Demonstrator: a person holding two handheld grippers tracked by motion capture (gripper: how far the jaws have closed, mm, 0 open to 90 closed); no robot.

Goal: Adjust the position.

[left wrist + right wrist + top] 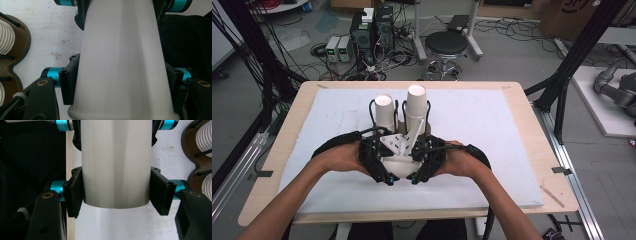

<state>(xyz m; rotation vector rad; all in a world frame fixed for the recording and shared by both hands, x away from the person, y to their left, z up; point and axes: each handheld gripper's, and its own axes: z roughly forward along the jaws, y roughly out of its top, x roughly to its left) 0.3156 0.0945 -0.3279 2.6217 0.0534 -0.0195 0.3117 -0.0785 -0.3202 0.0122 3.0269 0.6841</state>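
A white paper cup (398,165) lies level just above the white board, held from both sides. In the left gripper view the cup (122,62) has its wide rim toward the camera, and my left gripper (120,80) is shut on its sides. The cup's narrow base (116,170) faces the camera in the right gripper view, with my right gripper (116,192) shut on it. Seen from above, the left gripper (387,162) and right gripper (414,162) meet at the board's middle front. Whether this is one cup or nested cups I cannot tell.
Just behind the hands stands a brown holder (402,131) with black wire posts, carrying two upright stacks of white cups (384,112) (414,107). The white foam board (492,150) covers most of the wooden table (532,125). Cables, boxes and a stool lie on the floor beyond.
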